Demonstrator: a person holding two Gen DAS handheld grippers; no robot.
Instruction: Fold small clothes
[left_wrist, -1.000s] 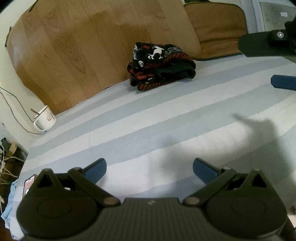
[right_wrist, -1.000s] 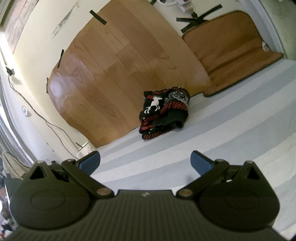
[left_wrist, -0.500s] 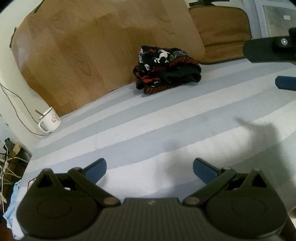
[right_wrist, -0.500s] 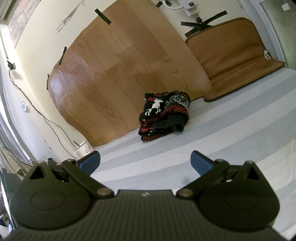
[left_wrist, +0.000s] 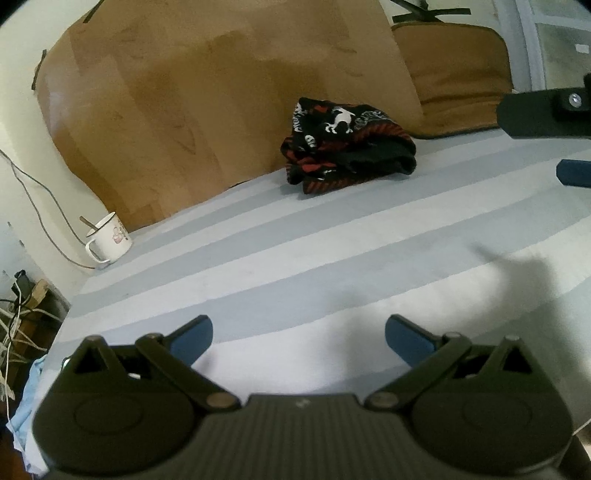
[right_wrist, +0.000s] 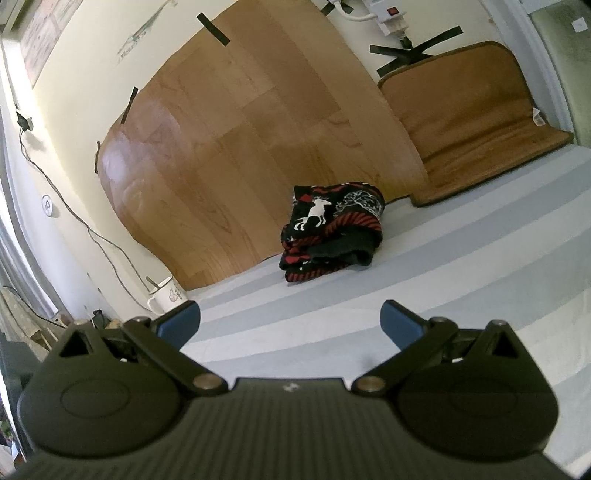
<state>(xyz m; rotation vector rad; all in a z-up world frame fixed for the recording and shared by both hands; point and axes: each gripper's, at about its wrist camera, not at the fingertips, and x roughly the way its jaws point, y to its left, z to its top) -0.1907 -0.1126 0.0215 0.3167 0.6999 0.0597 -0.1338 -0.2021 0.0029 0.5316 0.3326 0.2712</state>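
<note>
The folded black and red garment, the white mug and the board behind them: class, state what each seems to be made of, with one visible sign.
Garment: soft knit, likely wool or acrylic; thick ribbed folds, woven-in reindeer pattern.
Mug: probably enamelled metal, glossy white; thin dark rim.
Board: wood-look laminate or vinyl; printed plank grain, sheen, taped edges.

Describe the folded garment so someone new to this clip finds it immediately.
Start at the large wood-grain board leaning on the wall behind the grey-and-white striped bed sheet. At the board's foot sits the folded black-and-red knit garment. Its white reindeer motif and red stripes separate it from the plain brown cushion alongside.
</note>
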